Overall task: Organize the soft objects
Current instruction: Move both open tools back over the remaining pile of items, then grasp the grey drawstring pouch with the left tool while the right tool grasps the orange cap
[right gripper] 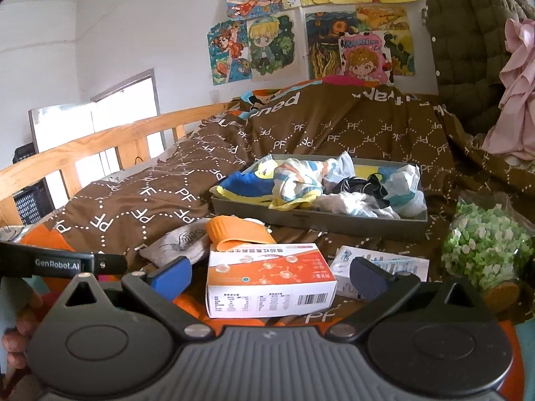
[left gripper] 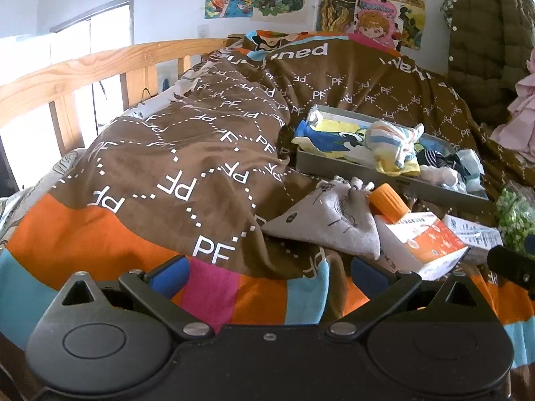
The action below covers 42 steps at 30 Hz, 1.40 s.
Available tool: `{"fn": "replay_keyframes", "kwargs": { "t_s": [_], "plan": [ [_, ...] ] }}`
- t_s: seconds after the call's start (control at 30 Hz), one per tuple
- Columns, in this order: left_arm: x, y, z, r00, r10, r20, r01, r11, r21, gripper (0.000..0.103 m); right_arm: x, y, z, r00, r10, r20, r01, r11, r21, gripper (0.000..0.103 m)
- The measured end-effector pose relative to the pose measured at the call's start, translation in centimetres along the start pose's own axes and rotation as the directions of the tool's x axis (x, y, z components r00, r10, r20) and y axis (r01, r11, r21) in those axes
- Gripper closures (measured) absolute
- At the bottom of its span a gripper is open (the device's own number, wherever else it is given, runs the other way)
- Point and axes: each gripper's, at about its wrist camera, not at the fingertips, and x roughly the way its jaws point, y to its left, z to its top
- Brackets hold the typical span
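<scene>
A grey tray (left gripper: pixel 347 167) (right gripper: pixel 321 222) lies on the brown blanket, filled with several socks and small cloths, among them a striped sock (left gripper: pixel 391 140) (right gripper: pixel 301 177). In front of it lies a grey drawstring pouch (left gripper: pixel 327 220) (right gripper: pixel 180 244). My left gripper (left gripper: pixel 267 274) is open and empty, low over the blanket's striped edge, left of the pouch. My right gripper (right gripper: pixel 271 277) is open too, its fingers standing on either side of an orange-and-white box (right gripper: pixel 271 280) (left gripper: pixel 424 244) without touching it.
An orange-capped bottle (left gripper: pixel 388 200) (right gripper: pixel 234 230) rests behind the box; a white-and-blue box (right gripper: pixel 381 267) (left gripper: pixel 474 234) lies to its right. A bag of green stars (right gripper: pixel 485 244) sits far right. A wooden bed rail (left gripper: pixel 100 67) runs left; a green jacket (left gripper: pixel 488 43) hangs right.
</scene>
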Motion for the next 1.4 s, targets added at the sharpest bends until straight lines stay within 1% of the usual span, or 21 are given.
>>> {"fn": "replay_keyframes", "kwargs": {
  "t_s": [0.33, 0.4, 0.5, 0.57, 0.7, 0.8, 0.9, 1.0, 1.1, 1.17, 1.27, 1.33, 1.4],
  "plan": [
    [1.7, -0.1, 0.6, 1.0, -0.003, -0.011, 0.003, 0.999, -0.045, 0.001, 1.0, 0.1, -0.4, 1.0, -0.006, -0.005, 0.006, 1.0, -0.028, 0.0],
    [1.8, -0.3, 1.0, 1.0, 0.004, -0.01, -0.005, 0.999, -0.046, 0.001, 1.1, 0.1, -0.3, 1.0, -0.007, 0.007, 0.008, 0.999, -0.036, 0.0],
    [1.5, -0.7, 1.9, 1.0, 0.026, 0.005, -0.026, 0.999, -0.029, 0.001, 1.5, 0.2, 0.4, 0.999, -0.005, 0.051, 0.008, 0.998, -0.059, 0.0],
    [1.2, -1.1, 2.9, 0.999, 0.04, 0.007, -0.04, 0.999, -0.009, 0.001, 2.5, 0.3, 0.9, 0.998, 0.008, 0.058, -0.003, 0.996, -0.091, 0.0],
    [0.2, -1.8, 5.0, 0.998, 0.063, 0.0, -0.063, 0.998, 0.019, 0.001, 4.6, -0.1, 1.9, 0.997, 0.066, 0.041, -0.06, 0.989, -0.138, 0.0],
    [-0.6, -2.7, 6.1, 0.996, 0.089, -0.018, -0.087, 0.992, 0.086, 0.001, 5.7, -1.2, 2.4, 0.995, 0.093, 0.023, -0.09, 0.99, -0.107, 0.0],
    [-0.8, -3.6, 7.0, 0.991, 0.131, -0.03, -0.124, 0.978, 0.166, 0.001, 6.0, -2.6, 2.3, 0.994, 0.112, 0.005, -0.111, 0.991, -0.079, 0.0],
    [-0.1, -4.0, 7.7, 0.989, 0.138, -0.056, -0.123, 0.968, 0.22, 0.001, 6.2, -3.6, 1.6, 0.992, 0.129, -0.006, -0.129, 0.989, -0.076, 0.0],
    [1.3, -4.1, 7.9, 0.987, 0.129, -0.096, -0.099, 0.958, 0.271, 0.001, 6.7, -4.2, 1.3, 0.988, 0.154, -0.028, -0.155, 0.986, -0.058, 0.0],
    [2.6, -4.2, 7.9, 0.984, 0.13, -0.123, -0.086, 0.946, 0.313, 0.001, 6.4, -4.7, 1.2, 0.986, 0.168, -0.02, -0.169, 0.984, -0.049, 0.0],
    [4.1, -4.1, 8.1, 0.983, 0.081, -0.165, -0.017, 0.932, 0.361, 0.001, 6.1, -5.0, 1.4, 0.985, 0.174, 0.01, -0.173, 0.983, -0.069, 0.0],
    [5.0, -4.0, 8.4, 0.98, 0.046, -0.195, 0.035, 0.919, 0.393, 0.001, 6.6, -5.2, 1.4, 0.983, 0.186, 0.005, -0.185, 0.98, -0.069, 0.0],
    [5.7, -4.0, 8.8, 0.978, 0.021, -0.209, 0.075, 0.895, 0.44, 0.001, 6.9, -5.2, 1.5, 0.98, 0.197, 0.0, -0.197, 0.978, -0.067, 0.0]
  ]
}}
